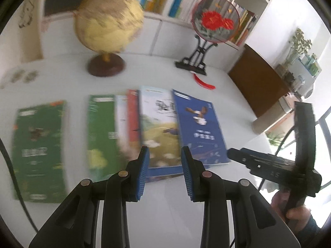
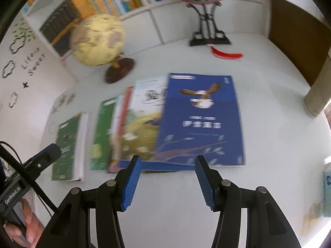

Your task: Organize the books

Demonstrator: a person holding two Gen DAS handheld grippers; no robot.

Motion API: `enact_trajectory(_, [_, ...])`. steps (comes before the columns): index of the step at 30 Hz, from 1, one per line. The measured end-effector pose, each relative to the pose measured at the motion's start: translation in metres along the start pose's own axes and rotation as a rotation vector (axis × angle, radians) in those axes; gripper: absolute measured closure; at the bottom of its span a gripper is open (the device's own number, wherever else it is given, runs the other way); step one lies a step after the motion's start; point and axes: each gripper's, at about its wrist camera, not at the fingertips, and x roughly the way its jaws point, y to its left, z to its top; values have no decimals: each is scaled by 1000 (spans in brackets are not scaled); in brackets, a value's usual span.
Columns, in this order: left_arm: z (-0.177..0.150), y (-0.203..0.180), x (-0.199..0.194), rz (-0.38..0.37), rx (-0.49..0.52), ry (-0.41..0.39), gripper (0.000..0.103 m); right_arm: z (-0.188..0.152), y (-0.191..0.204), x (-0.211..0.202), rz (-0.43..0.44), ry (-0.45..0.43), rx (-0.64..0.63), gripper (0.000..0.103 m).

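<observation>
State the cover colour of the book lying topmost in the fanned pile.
Blue, with a bird pictured on the book; clearest in the right wrist view.

Daylight is falling across a white table (image 1: 165,72); a white bookshelf (image 1: 159,20) is standing behind it; windows (image 1: 322,136) are glowing rightward.

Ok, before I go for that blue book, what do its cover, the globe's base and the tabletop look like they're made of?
Blue book: thin paper with a soft cover, probably lightly coated; it lies flat and slim. Globe's base: dark reddish-brown disc with a slight sheen, likely varnished wood, though blur leaves plastic possible. Tabletop: smooth, plain white surface, matte to satin, perhaps laminate.
</observation>
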Motion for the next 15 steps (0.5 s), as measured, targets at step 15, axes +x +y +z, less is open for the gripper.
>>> enact_trajectory(15, [6, -29, 118, -12, -51, 141, 74, 52, -97, 66, -15, 87, 43, 51])
